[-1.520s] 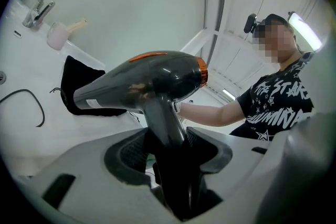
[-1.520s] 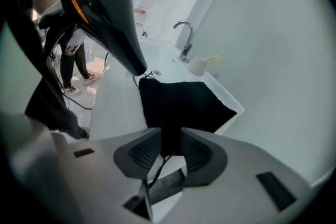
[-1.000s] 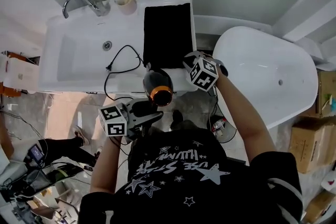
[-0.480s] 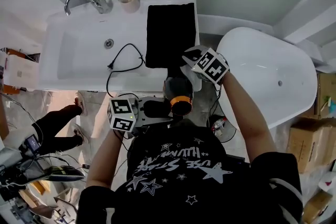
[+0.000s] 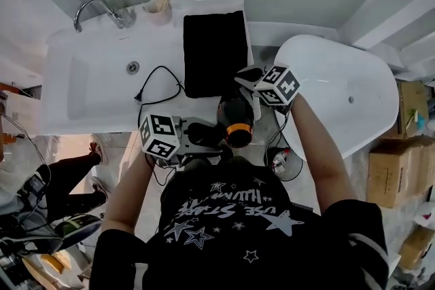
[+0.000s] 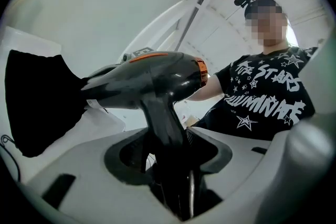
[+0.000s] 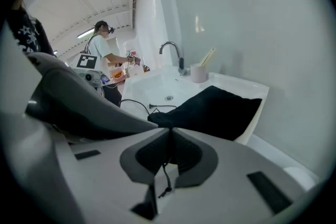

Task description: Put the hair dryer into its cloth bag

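The left gripper's (image 6: 173, 165) jaws were clamped on the handle of the hair dryer (image 6: 152, 78), whose barrel lay crosswise just above them, narrow end toward the black cloth bag (image 6: 37, 107). The right gripper's (image 7: 169, 131) jaws were together, pinching the bag's near edge. The rest of the bag lay beyond them on the counter (image 7: 252, 93), and a thin string (image 7: 164, 176) hung between them.

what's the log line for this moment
left gripper: shut on dryer | right gripper: shut on bag edge | dryer: not yet in bag
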